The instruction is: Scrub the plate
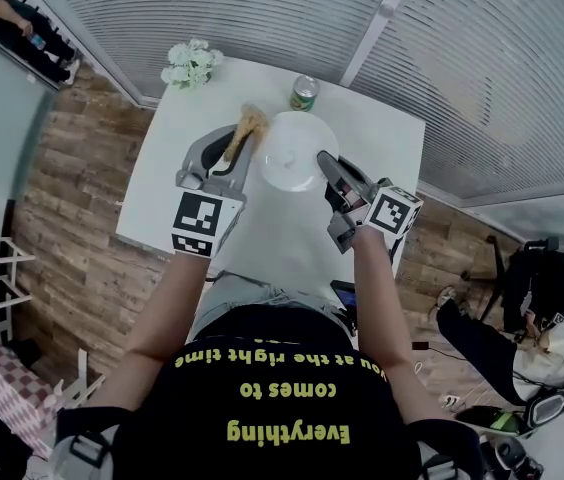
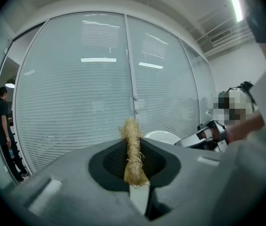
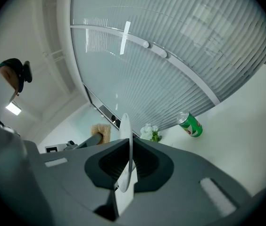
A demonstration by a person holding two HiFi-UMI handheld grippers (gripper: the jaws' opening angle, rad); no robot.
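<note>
White plate, clamped at its rim between the jaws of the right gripper and held over the table. A straw-coloured scrubber is pinched in the left gripper, just beside the plate. A green can and flowers are set near the far table edge. Plank flooring and slatted blinds are seen around.

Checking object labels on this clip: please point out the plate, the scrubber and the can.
plate (image 1: 297,153), head view, middle of its white face.
scrubber (image 2: 133,149), left gripper view, middle of its straw-coloured fibres.
can (image 3: 192,126), right gripper view, its green side.
</note>
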